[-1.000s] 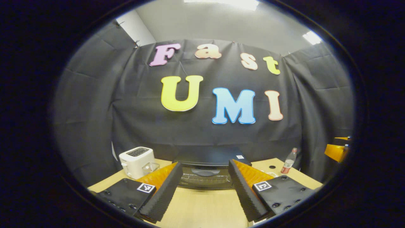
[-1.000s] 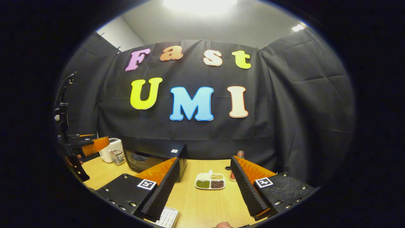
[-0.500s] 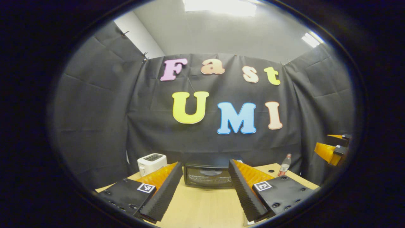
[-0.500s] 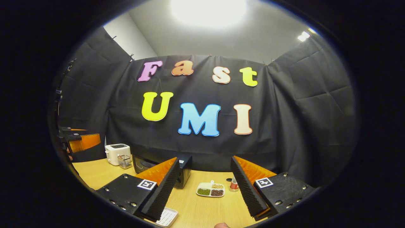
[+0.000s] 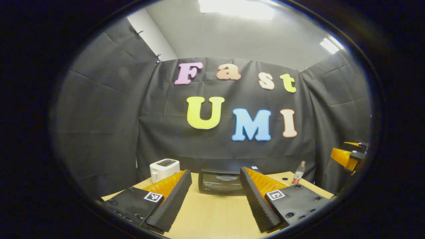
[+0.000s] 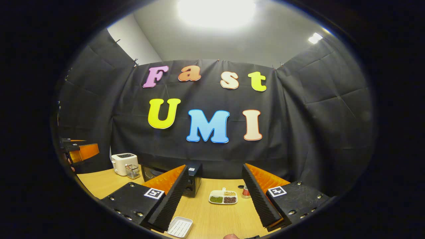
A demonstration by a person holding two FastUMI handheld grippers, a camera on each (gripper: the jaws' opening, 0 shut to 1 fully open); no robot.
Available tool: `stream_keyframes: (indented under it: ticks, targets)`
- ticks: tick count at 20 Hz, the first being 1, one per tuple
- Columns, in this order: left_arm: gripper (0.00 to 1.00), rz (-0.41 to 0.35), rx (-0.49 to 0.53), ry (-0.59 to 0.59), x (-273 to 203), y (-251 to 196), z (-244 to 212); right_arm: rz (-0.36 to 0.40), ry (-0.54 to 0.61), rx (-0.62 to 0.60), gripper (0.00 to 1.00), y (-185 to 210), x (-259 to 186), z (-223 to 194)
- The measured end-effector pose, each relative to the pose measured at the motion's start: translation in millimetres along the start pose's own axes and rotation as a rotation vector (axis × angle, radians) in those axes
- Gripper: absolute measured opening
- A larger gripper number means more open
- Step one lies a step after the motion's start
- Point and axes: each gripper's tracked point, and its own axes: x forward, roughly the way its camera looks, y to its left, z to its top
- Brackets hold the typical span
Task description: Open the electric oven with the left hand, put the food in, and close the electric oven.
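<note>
My left gripper point(image 5: 215, 196) gapes wide and empty; I aim it squarely at the closed electric oven point(image 5: 220, 181) door's top handle.

You are looking along bare light wooden tabletop point(image 5: 212, 212) toward the closed black electric oven point(image 5: 220, 181). A white toaster point(image 5: 164, 168) is crowding its left; a divided white dish of food point(image 6: 223, 197) and a red-labelled bottle point(image 5: 298, 172) are sitting on its right.
</note>
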Motion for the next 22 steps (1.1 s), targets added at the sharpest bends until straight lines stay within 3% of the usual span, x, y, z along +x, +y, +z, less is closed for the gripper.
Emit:
stream_keyframes:
  ticks: [6, 22]
  targets:
    - [1.0, 0.002, 0.038, -0.022, -2.8, 10.0, 7.5, 0.004, -0.063, 0.005, 0.98, 4.1, 5.2, 21.2]
    - [1.0, 0.022, 0.041, -0.053, -21.0, 27.2, 21.3, 0.032, -0.07, 0.02, 0.98, 24.5, 1.3, 31.9]
